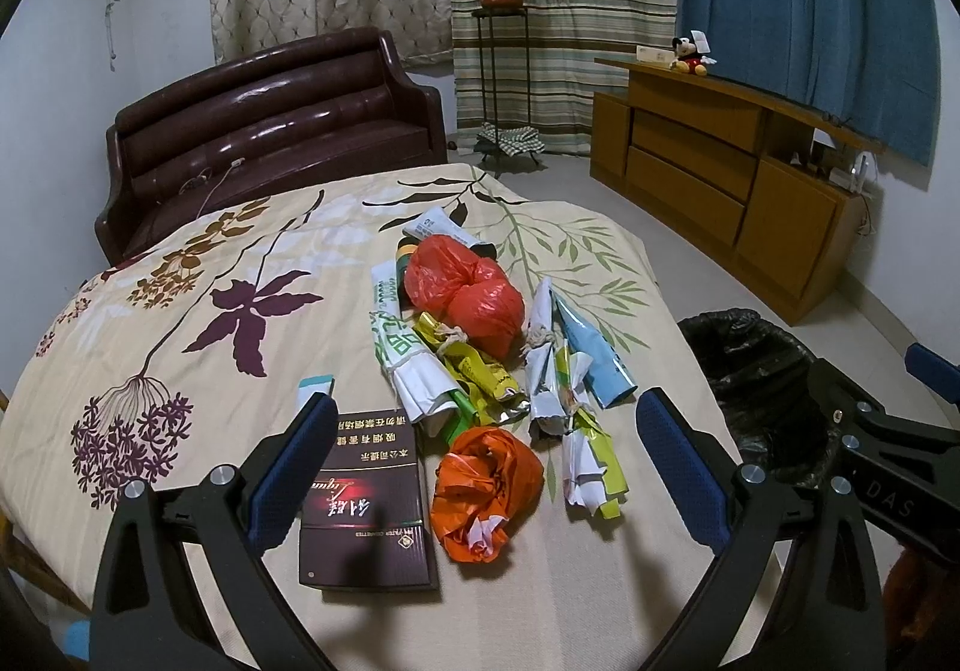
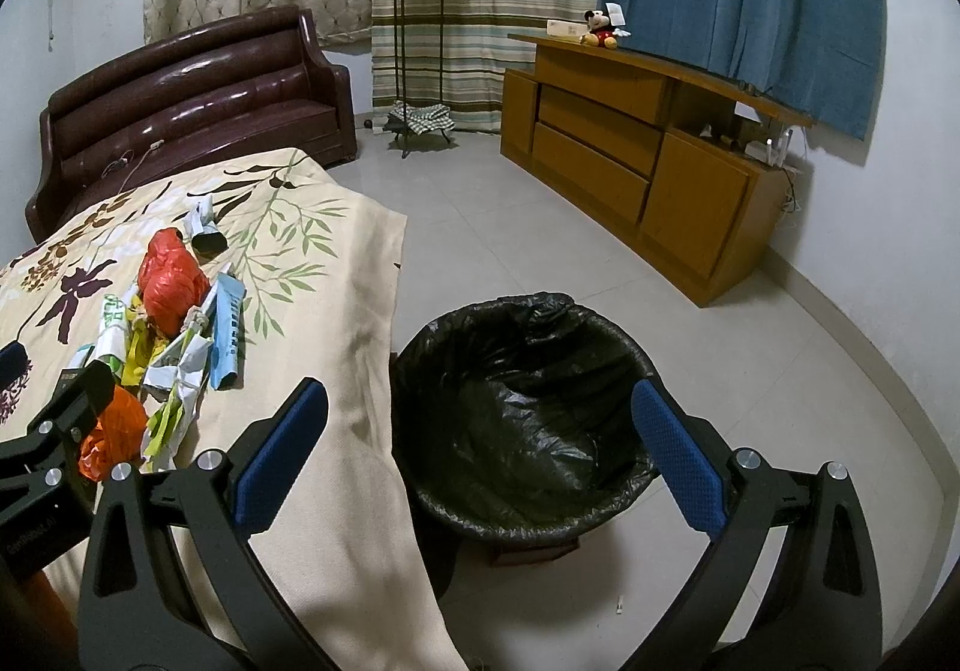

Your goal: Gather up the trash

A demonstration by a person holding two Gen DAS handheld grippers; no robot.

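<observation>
A heap of trash lies on the floral cloth-covered table [image 1: 180, 311]: a red plastic bag [image 1: 465, 293], an orange bag [image 1: 486, 491], a dark cigarette carton [image 1: 366, 497], knotted wrappers [image 1: 474, 377] and a light blue packet [image 1: 594, 353]. My left gripper [image 1: 486, 449] hangs open just above the orange bag and the carton, holding nothing. My right gripper [image 2: 480, 449] is open and empty over the near rim of a bin lined with a black bag [image 2: 522, 419], on the floor right of the table. The red bag [image 2: 171, 281] and the orange bag [image 2: 114, 431] also show in the right wrist view.
A dark leather sofa [image 1: 270, 131] stands behind the table. A wooden cabinet [image 2: 648, 155] with a plush toy [image 2: 600, 29] lines the right wall. A plant stand [image 2: 417, 65] is by the curtains. Tiled floor [image 2: 540, 251] lies between table and cabinet.
</observation>
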